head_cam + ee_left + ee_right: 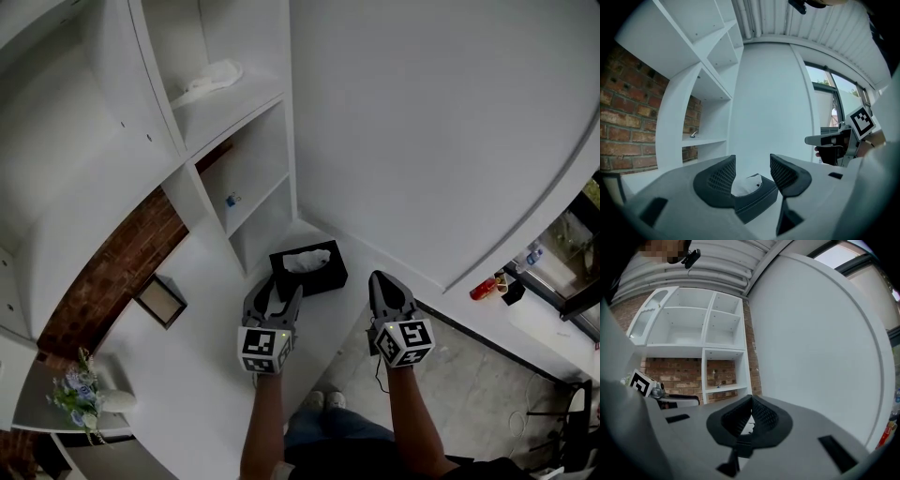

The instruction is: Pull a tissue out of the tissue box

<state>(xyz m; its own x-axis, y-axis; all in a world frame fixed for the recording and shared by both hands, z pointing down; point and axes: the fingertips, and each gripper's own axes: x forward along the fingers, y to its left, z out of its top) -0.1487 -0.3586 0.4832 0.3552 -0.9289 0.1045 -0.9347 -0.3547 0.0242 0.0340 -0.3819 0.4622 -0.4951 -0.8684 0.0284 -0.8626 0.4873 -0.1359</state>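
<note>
The black tissue box (322,277) stood on the white bench (202,375), close to the corner where the shelf unit (211,131) meets the wall. A white tissue (307,261) stuck up from the opening on its top. The left gripper (279,289) was held just beside the near side of the box. In the left gripper view its jaws stood apart with nothing between them, and the tissue box (757,202) with its tissue (744,185) showed past them in the gap. I cannot tell if the jaws touched the box. The right gripper (381,278) was held to the right of the box, apart from it. In the right gripper view, the right gripper (750,401) had its jaws closed together at the tips and held nothing. A small picture frame (160,300) lay further left on the bench.
</note>
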